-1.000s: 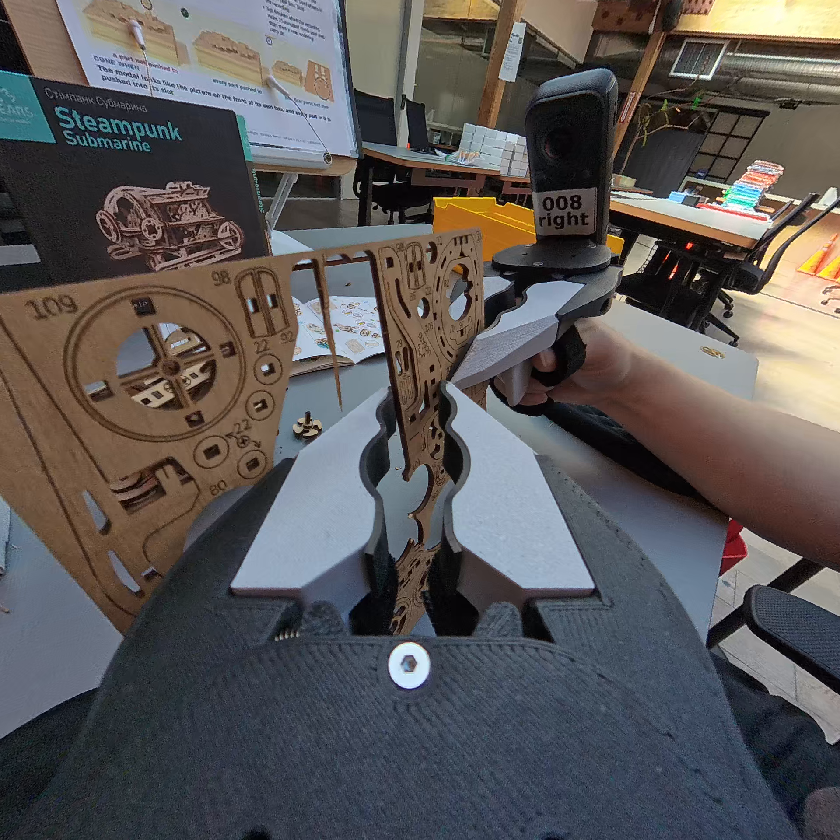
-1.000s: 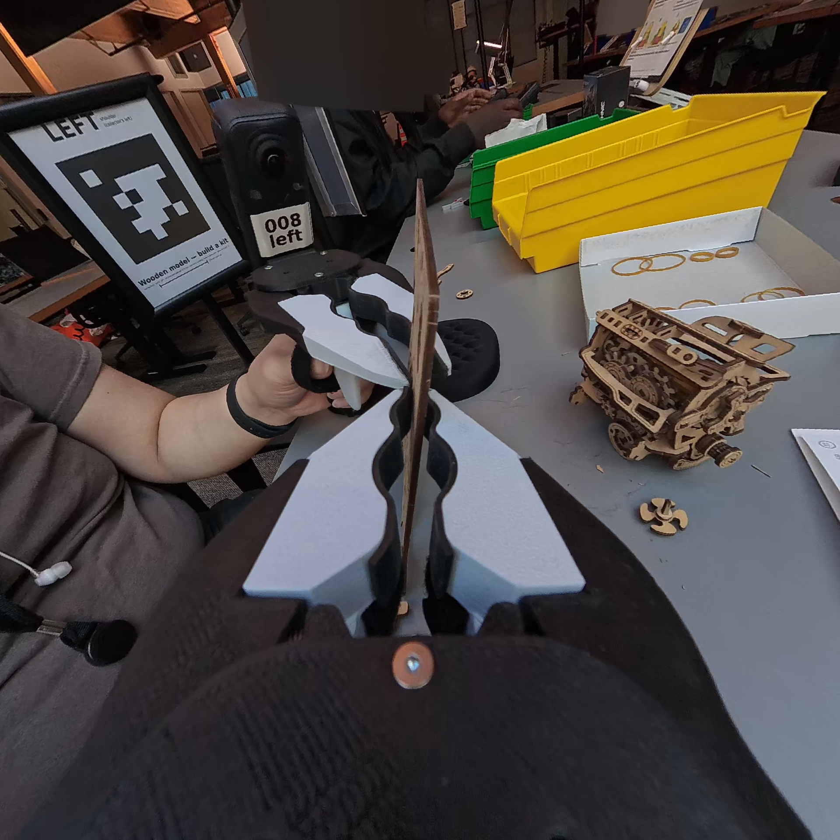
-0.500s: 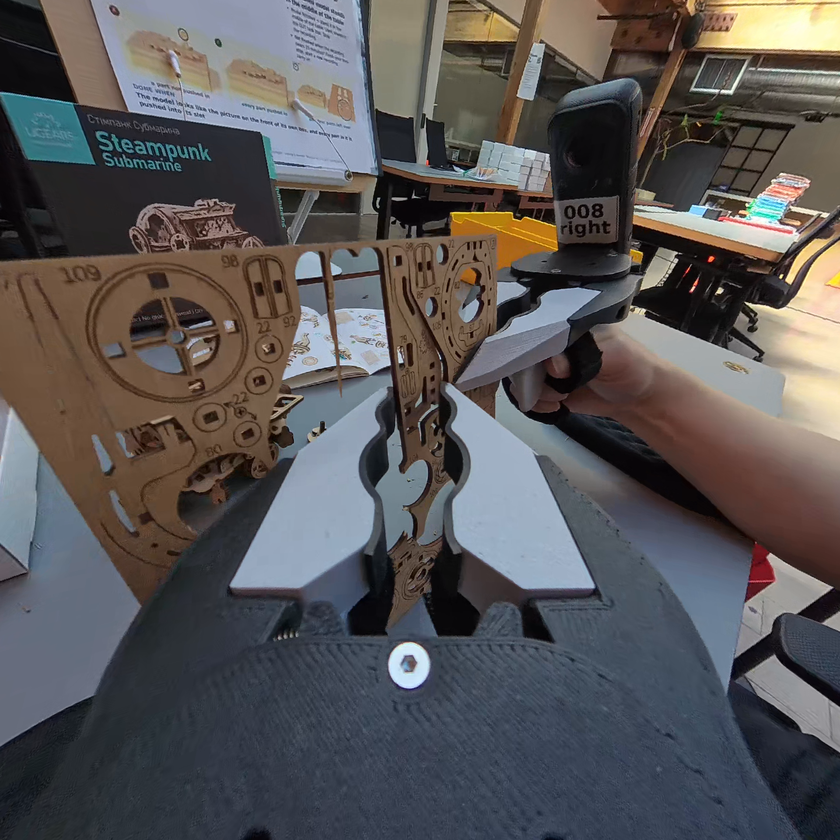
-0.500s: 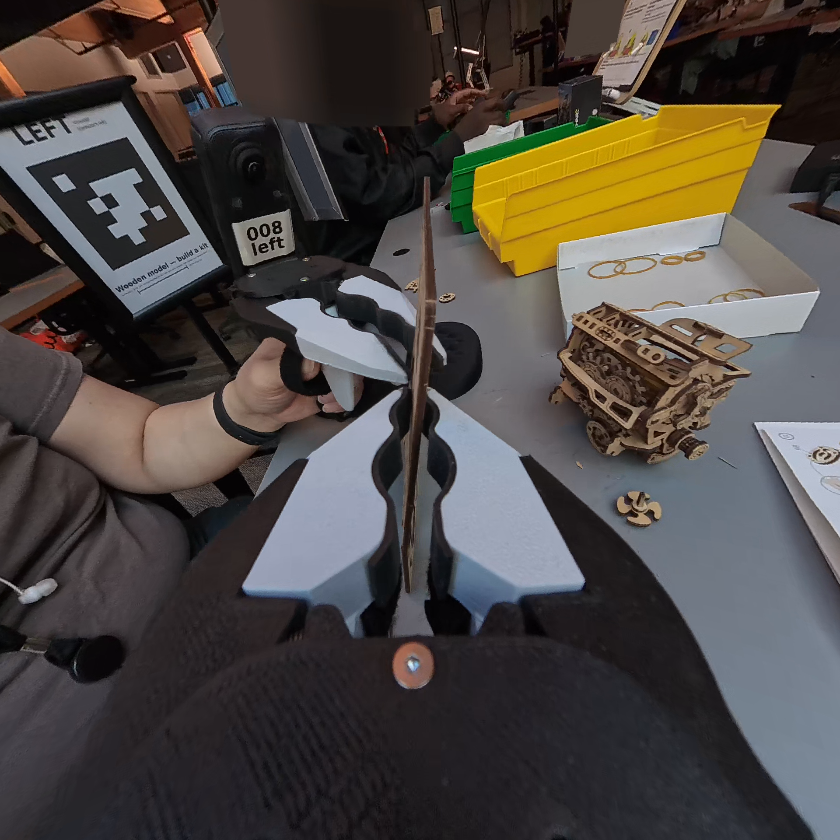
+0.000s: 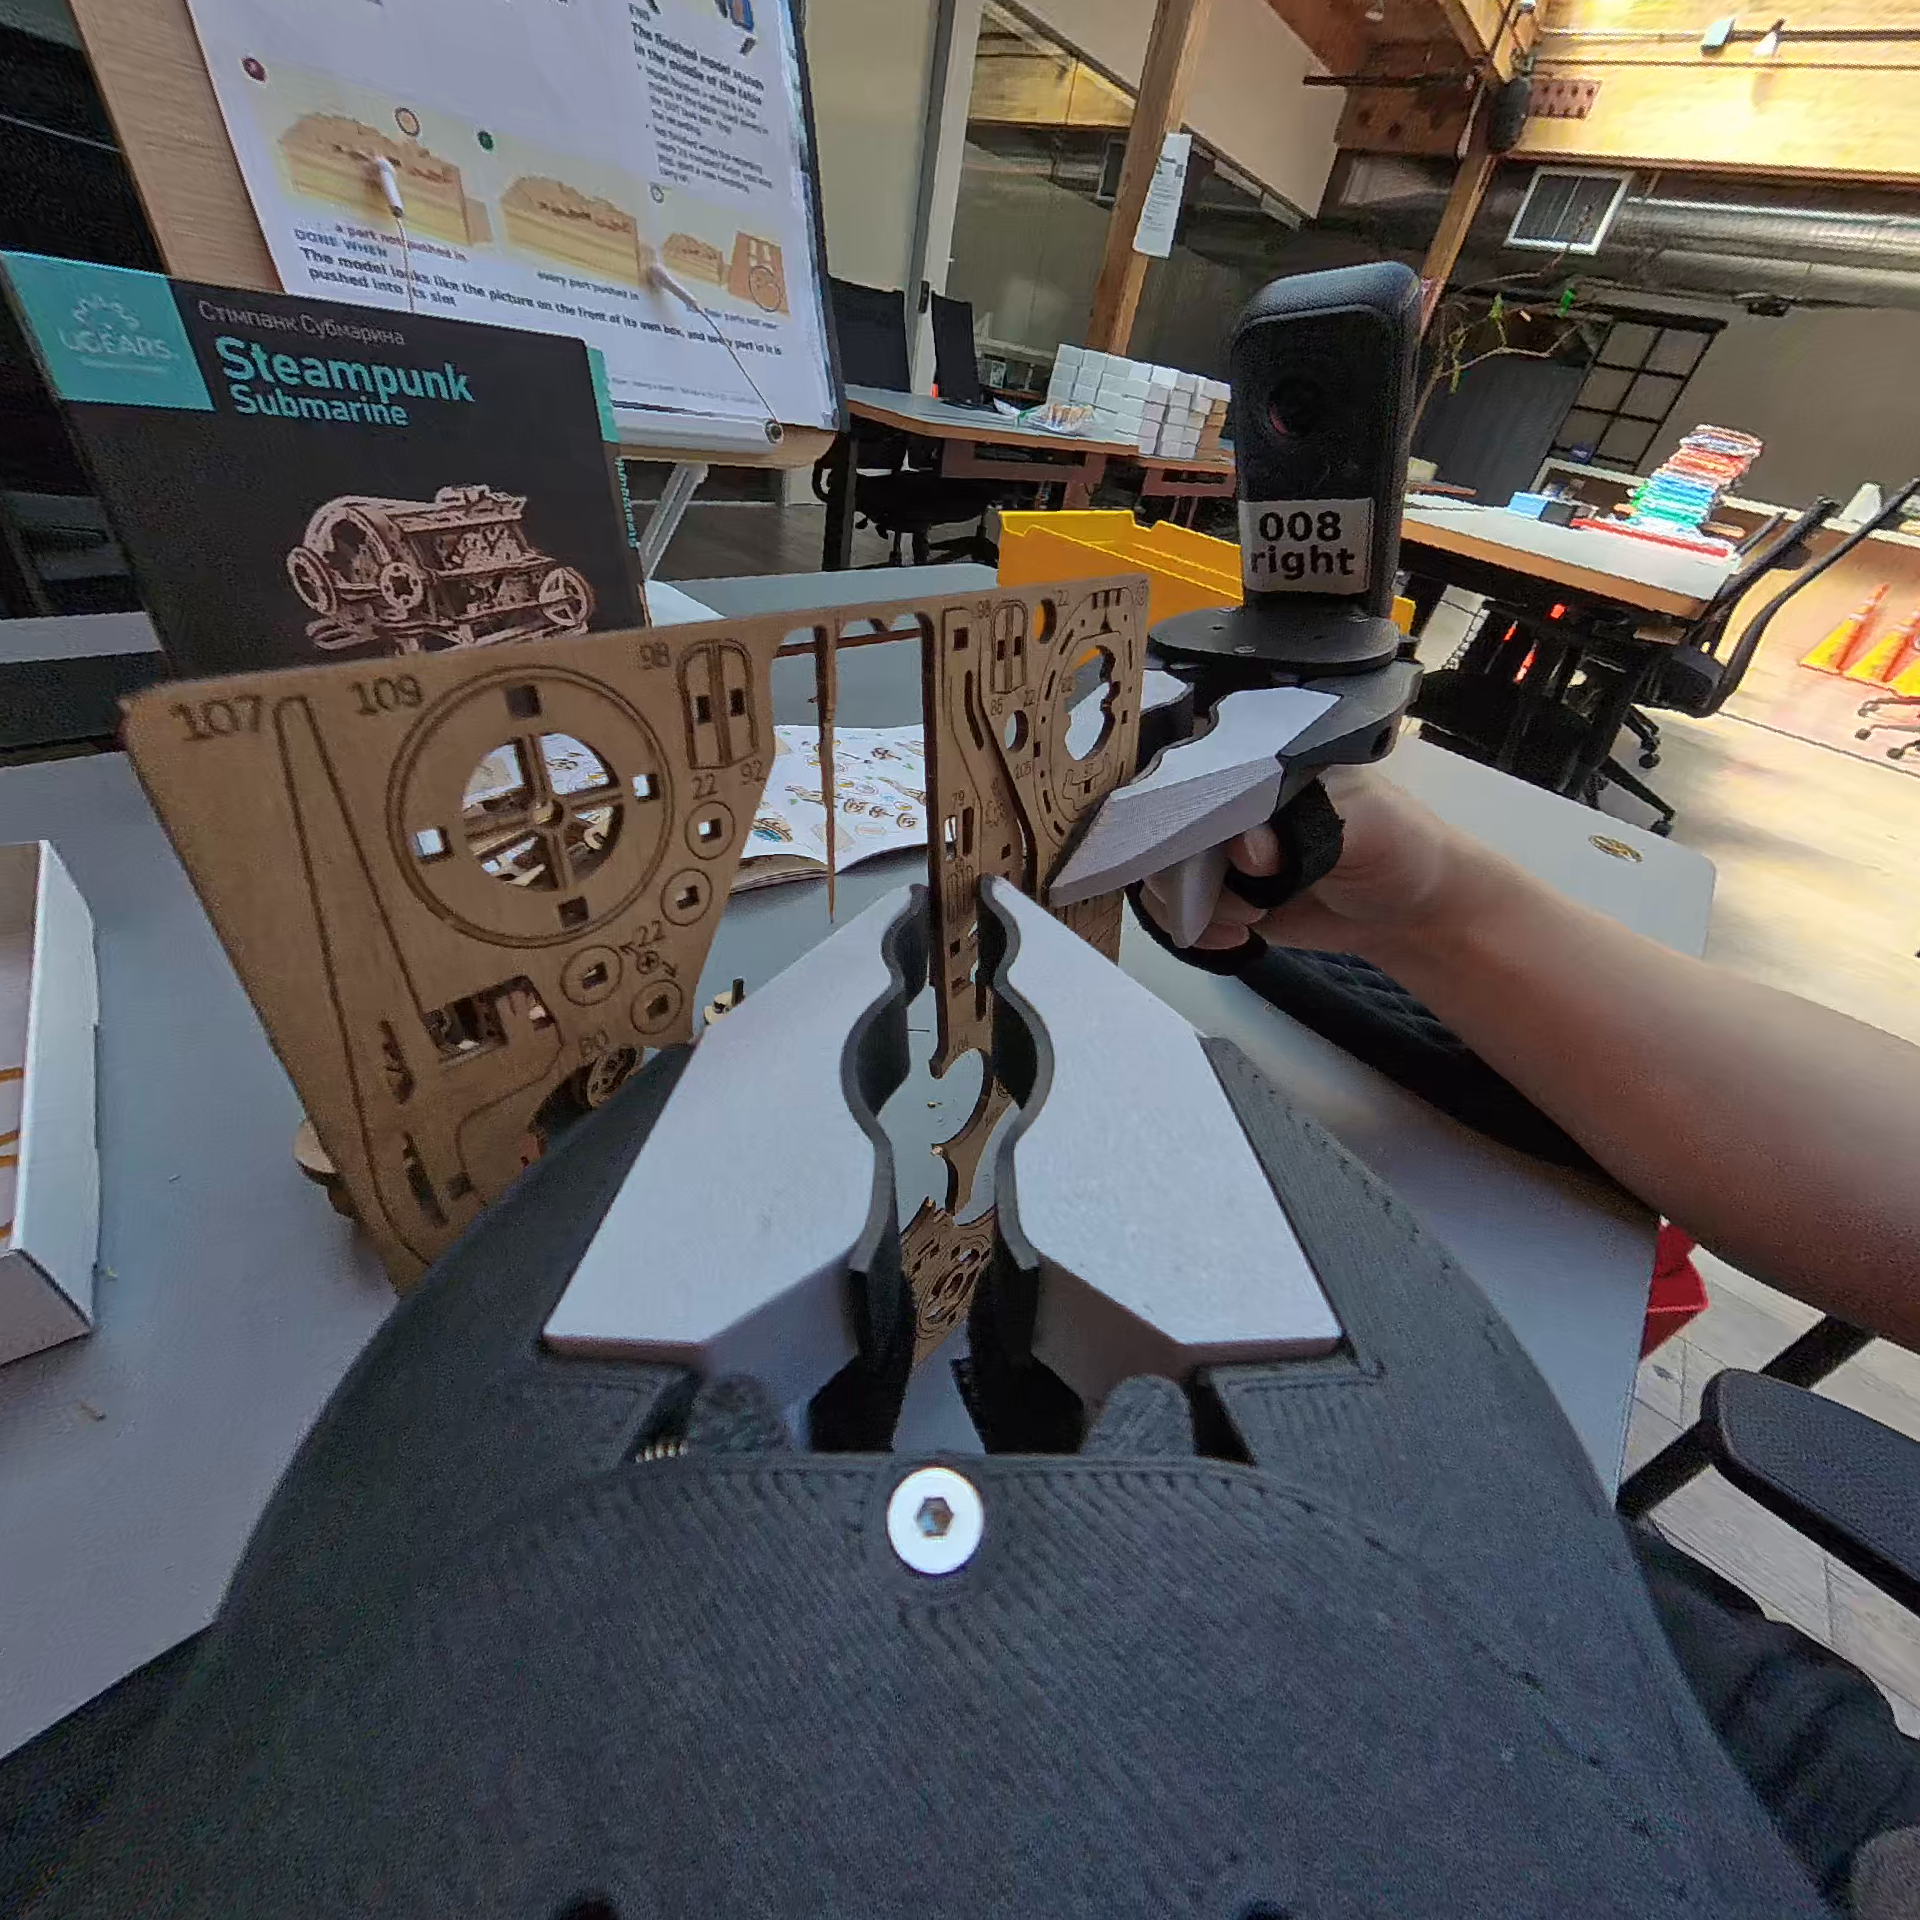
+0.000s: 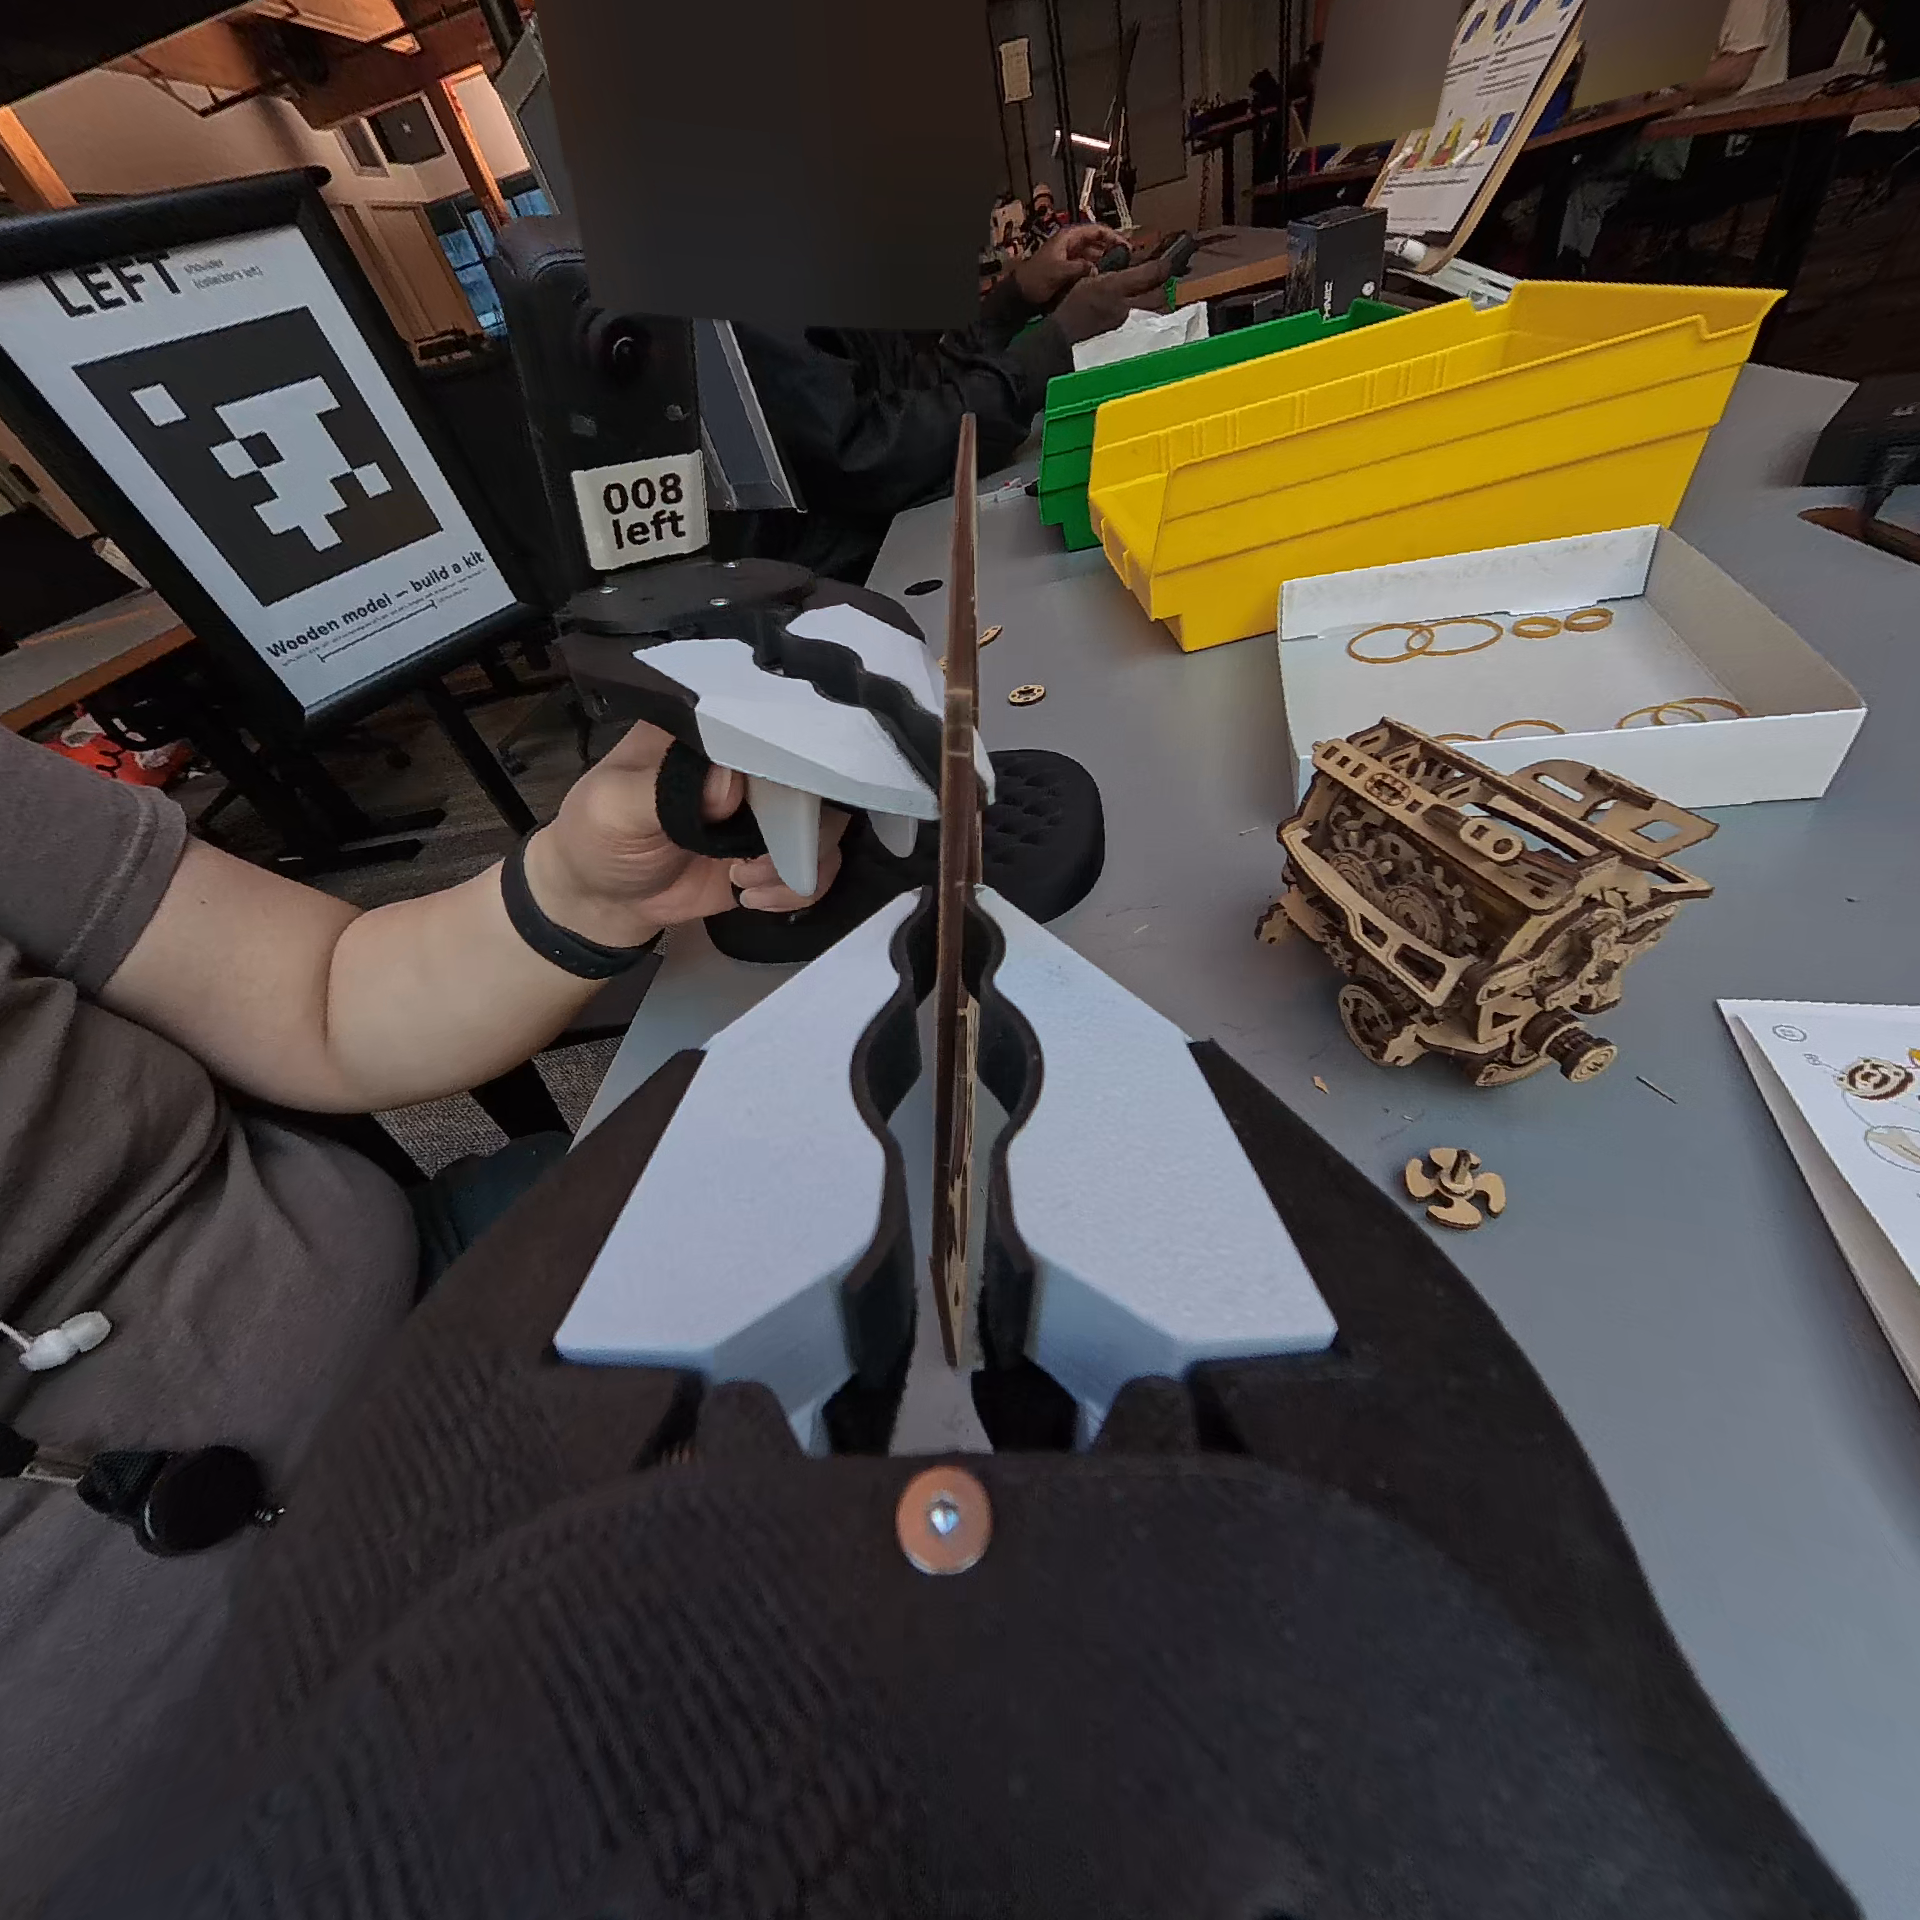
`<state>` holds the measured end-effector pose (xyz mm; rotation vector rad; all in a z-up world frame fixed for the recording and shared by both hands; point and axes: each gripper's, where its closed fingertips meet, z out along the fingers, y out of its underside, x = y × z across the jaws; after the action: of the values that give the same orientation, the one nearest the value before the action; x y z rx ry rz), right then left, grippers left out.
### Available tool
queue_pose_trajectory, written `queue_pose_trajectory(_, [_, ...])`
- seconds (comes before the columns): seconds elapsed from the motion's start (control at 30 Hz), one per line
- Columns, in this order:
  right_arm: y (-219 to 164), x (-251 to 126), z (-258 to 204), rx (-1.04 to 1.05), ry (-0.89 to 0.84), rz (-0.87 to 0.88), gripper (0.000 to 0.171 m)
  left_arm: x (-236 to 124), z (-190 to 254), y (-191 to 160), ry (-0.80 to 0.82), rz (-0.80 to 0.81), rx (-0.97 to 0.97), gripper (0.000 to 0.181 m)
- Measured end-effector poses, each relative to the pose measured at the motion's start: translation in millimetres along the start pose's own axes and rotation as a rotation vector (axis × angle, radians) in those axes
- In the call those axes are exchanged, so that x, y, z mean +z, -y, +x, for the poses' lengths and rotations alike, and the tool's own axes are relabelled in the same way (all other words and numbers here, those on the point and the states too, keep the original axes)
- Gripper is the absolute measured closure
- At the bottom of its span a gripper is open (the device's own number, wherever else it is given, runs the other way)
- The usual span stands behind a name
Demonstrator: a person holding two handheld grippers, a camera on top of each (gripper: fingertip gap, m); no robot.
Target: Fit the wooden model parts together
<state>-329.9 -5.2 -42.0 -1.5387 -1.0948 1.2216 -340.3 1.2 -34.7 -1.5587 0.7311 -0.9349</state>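
A thin laser-cut wooden parts sheet (image 5: 416,935) stands upright above the table, held by both grippers. My left gripper (image 5: 954,891) is shut on its lower middle strip. My right gripper (image 6: 953,899) is shut on the sheet's end, which is edge-on in the right wrist view (image 6: 963,582). The right gripper (image 5: 1060,888) clamps the sheet's right edge in the left wrist view. The left gripper (image 6: 951,805) shows beyond the sheet in the right wrist view. A partly built wooden model (image 6: 1475,894) sits on the grey table (image 6: 1558,1455) to the right. A small propeller-shaped wooden piece (image 6: 1455,1184) lies near it.
A white tray (image 6: 1766,727) with rubber bands, a yellow bin (image 6: 1403,468) and a green bin (image 6: 1070,457) stand behind the model. An instruction booklet (image 6: 1849,1122) lies at right. The dark kit box (image 5: 343,488) stands behind the sheet. A marker sign (image 6: 239,457) stands at left. Only a small space, under 4 cm, lies between the two pairs of fingers. Left tips and right tips are each some 15 centimetres from the small propeller-shaped wooden piece (image 6: 1455,1184).
Both grippers keep their hold on the sheet. The left wrist view has swung left, so more of the sheet's left end shows and the model now sits behind its cut-outs.
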Motion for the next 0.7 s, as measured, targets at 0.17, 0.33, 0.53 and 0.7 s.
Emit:
queue_pose_trajectory(0.17, [7.0, 0.8, 9.5, 0.031, -0.08, 0.046, 0.136, 3.4, -1.4, -1.6, -0.017, 0.015, -0.042, 0.178])
queue_pose_trajectory(0.33, [1.2, 9.2, 17.2, -0.057, -0.207, -0.016, 0.153, 5.7, 2.0, -3.0, -0.007, 0.027, -0.039, 0.178])
queue_pose_trajectory(0.53, [1.1, 12.0, 9.6, 0.029, -0.133, -0.008, 0.165, 3.8, 4.0, -2.2, -0.01, 0.025, -0.031, 0.178])
queue_pose_trajectory(0.7, [0.3, 12.5, 19.1, -0.059, -0.272, -0.039, 0.158, 4.0, -0.5, -3.1, 0.016, 0.013, -0.032, 0.178])
